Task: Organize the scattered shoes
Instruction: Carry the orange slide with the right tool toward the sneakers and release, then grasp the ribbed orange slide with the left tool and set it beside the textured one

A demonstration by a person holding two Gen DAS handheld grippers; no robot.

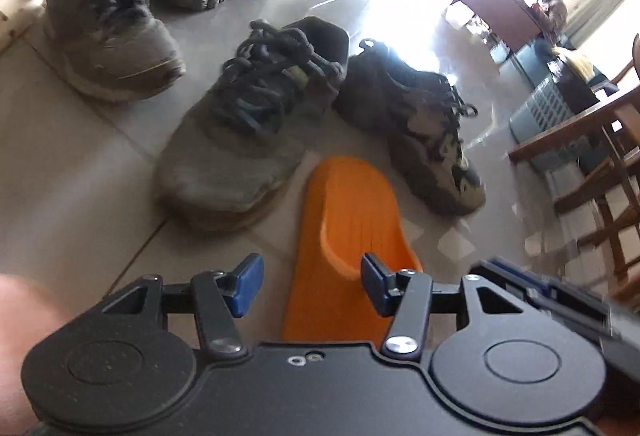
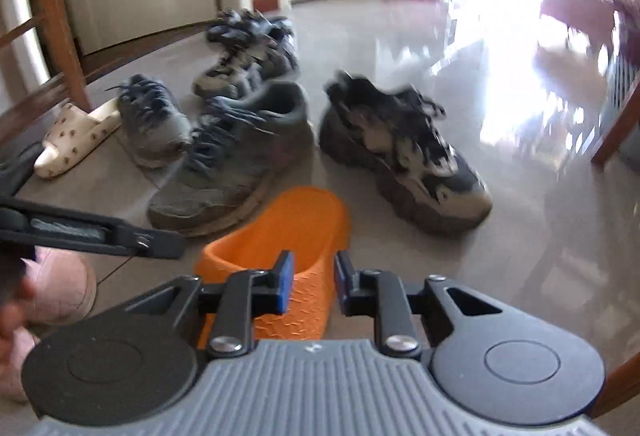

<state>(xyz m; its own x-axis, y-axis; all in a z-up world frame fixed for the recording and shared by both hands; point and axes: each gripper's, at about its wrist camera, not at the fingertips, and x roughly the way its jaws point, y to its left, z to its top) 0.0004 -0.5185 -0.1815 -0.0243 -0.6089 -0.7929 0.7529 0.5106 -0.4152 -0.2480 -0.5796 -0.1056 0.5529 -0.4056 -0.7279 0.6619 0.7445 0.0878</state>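
Lying on the tiled floor, grey sneakers surround an orange slipper. Left gripper fingers stand apart over it; right gripper fingers sit narrowly apart, gripping nothing.

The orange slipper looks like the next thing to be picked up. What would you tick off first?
1. Orange slipper lies free on the floor, nothing on top: ok.
2. Left tool open, nothing between its fingers: ok.
3. Right tool narrow, slipper's strap not visibly pinched: cannot tell.
4. Grey sneaker sits close beside the slipper, may get nudged: not ok.
5. Matching orange slipper in view: not ok.
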